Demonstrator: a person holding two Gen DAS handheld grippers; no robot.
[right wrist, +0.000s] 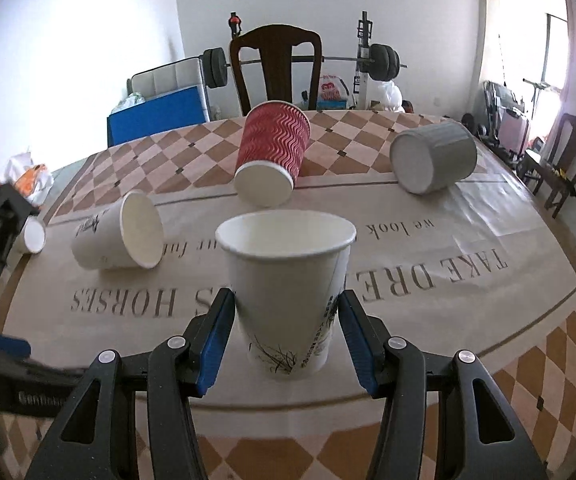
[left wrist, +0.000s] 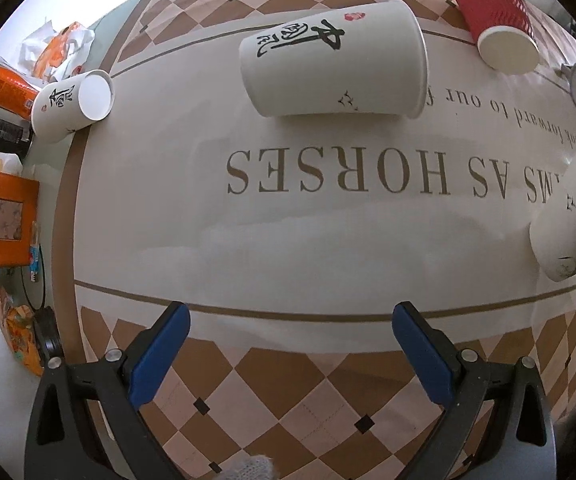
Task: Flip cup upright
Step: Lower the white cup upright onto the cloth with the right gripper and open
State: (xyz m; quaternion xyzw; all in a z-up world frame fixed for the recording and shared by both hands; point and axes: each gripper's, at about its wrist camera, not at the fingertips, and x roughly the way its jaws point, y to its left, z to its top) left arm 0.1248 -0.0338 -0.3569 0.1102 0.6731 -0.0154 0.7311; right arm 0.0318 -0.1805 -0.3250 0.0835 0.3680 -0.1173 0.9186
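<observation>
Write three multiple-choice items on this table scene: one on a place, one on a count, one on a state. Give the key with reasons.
1. Where is the upright white paper cup?
A. between the jaws of the right gripper
B. beside the chair
C. inside the red cup

2. How many cups lie on their sides in the right wrist view?
A. two
B. four
C. six

3. How does the left gripper stand?
A. shut on a cup
B. open, holding nothing
C. shut on the tablecloth

Key:
1 A, the blue pads flank its lower body.
2 B, the red ripple cup, the grey cup, the white calligraphy cup and a small white cup at the left edge.
3 B, only tablecloth shows between its spread jaws.
</observation>
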